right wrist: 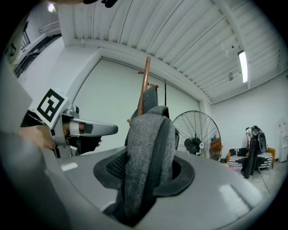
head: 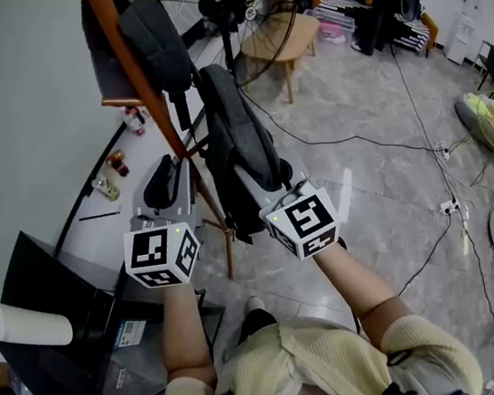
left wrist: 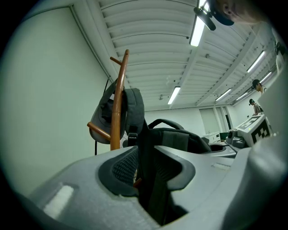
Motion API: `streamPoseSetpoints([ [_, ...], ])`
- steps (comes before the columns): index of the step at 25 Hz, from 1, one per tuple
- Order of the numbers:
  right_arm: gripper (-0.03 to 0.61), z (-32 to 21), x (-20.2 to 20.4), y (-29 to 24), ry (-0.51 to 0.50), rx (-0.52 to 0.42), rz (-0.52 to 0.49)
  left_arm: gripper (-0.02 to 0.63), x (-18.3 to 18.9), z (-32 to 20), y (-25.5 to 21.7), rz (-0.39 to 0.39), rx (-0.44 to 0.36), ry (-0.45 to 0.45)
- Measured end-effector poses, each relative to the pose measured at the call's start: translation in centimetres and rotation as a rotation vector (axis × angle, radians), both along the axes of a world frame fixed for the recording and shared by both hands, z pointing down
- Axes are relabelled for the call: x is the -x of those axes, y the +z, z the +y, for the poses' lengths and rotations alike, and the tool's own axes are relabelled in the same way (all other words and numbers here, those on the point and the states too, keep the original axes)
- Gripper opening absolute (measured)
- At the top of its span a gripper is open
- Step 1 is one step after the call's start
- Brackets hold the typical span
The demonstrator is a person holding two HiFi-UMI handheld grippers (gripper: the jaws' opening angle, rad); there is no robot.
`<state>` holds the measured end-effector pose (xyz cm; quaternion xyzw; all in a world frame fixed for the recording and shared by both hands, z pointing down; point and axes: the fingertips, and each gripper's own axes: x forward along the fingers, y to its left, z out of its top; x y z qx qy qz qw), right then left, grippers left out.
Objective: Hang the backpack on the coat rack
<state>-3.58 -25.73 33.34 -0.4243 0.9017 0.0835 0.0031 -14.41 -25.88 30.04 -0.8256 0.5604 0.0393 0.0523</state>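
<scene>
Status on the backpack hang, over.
Left gripper shut on black strap; right gripper shut on grey padding of backpack. It sits beside coat rack, not visibly hooked. Another dark bag occupies the rack's top.

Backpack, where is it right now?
In the head view's middle, the grey backpack sits just right of the coat rack, its lower end between the left gripper and right gripper.

The coat rack [head: 135, 62] runs off the top edge in the head view; the bottles [head: 119, 162] beside it are too small to tell apart
</scene>
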Motion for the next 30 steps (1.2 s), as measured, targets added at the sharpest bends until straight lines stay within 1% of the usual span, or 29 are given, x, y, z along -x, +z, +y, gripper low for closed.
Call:
streamPoseSetpoints([
  [4, 0.152, 0.1, 0.1, 0.5, 0.006, 0.011, 0.004, 0.100, -0.2, 0.8, 1.2, 0.001, 0.024, 0.007],
  [12, 0.158, 0.2, 0.1, 0.9, 0.030, 0.029, 0.023, 0.100, 0.7, 1.8, 2.7, 0.045, 0.063, 0.003],
  [17, 0.179, 0.4, -0.4, 1.0, 0.044, 0.023, 0.023, 0.100, 0.0, 1.9, 3.3, 0.089, 0.081, 0.034],
  [24, 0.198, 1.0, -0.9, 1.1, 0.047, 0.032, 0.024, 0.100, -0.7, 2.2, 3.3, 0.123, 0.091, 0.067],
  [27, 0.206, 1.5, -1.2, 1.1, 0.046, 0.037, 0.014, 0.098, -0.9, 2.4, 3.1, 0.155, 0.102, 0.089],
  [30, 0.213, 2.2, -1.7, 1.1, 0.046, 0.039, -0.003, 0.098, -1.3, 2.7, 2.8, 0.207, 0.107, 0.113],
])
